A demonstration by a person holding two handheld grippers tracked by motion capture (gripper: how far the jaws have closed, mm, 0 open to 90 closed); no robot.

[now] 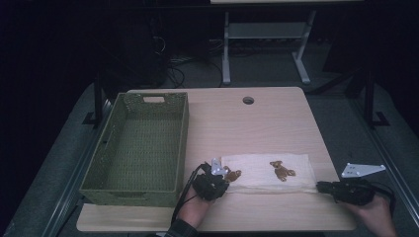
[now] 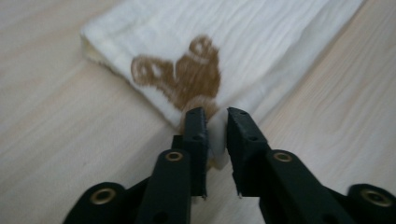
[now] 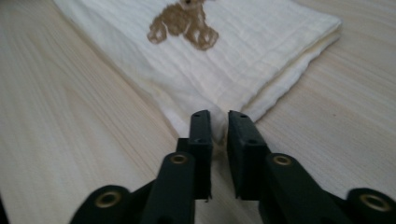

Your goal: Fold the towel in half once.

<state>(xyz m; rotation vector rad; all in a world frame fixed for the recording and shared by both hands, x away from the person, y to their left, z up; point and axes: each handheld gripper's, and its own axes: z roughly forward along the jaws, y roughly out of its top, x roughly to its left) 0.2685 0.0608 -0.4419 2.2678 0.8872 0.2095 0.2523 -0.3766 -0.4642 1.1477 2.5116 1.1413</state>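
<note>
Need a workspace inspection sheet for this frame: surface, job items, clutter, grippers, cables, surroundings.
Surface: light wooden table, round grommet hole near the far edge.
Job's things: folded cream cloth with brown bear prints lying flat near the front edge; empty green woven basket on the table's left.
Clutter: nothing seen.
Grippers: left gripper pinches the cloth's near-left corner; right gripper pinches its near-right corner.
Cables: black cable trails from the left gripper; a cable tangle lies on the floor beyond the table.
Surroundings: dark room, white desk frame behind.
</note>
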